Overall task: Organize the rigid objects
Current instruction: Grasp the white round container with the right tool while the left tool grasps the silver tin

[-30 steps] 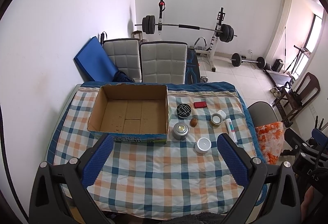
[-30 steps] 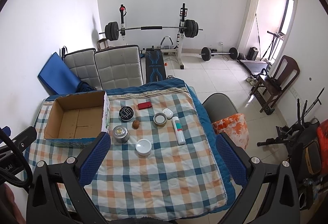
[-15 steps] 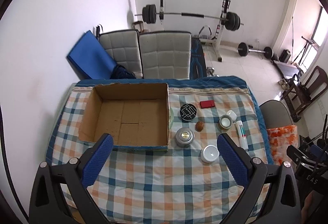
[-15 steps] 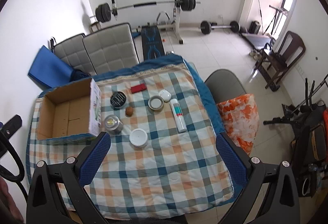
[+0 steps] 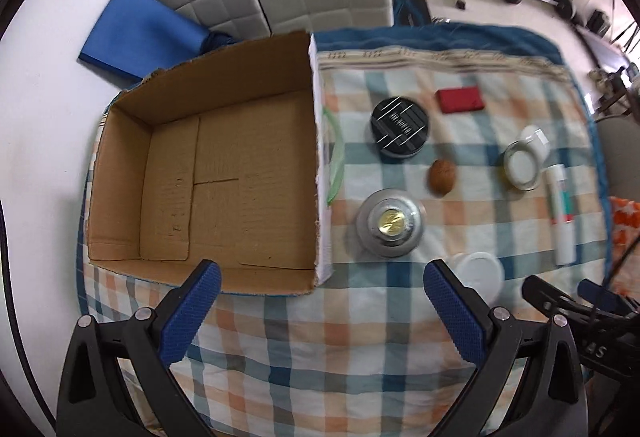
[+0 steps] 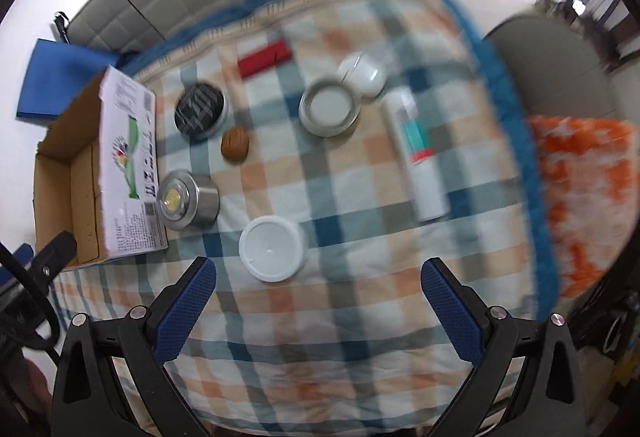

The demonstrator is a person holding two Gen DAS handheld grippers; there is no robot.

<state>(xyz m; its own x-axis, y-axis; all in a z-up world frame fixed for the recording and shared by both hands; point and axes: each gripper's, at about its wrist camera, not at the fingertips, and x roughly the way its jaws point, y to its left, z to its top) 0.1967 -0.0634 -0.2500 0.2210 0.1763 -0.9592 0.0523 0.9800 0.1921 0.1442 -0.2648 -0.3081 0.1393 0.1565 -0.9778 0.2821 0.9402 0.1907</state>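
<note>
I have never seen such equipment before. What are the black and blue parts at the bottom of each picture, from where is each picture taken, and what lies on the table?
The black arms with blue pads are hand-held grippers: a person holds one in each hand. Each carries a wide-angle camera looking forward along its two fingers, so one picture comes from the left gripper and the other from the right gripper. Both are open and hold nothing.

On the checked tablecloth stands an empty cardboard box. Beside it lie loose things: a silver tin with a gold centre, a black round tin, a brown nut-like object, a red flat case, a glass jar, a small white case, a white tube and a white lid. The right picture is blurred.
</note>
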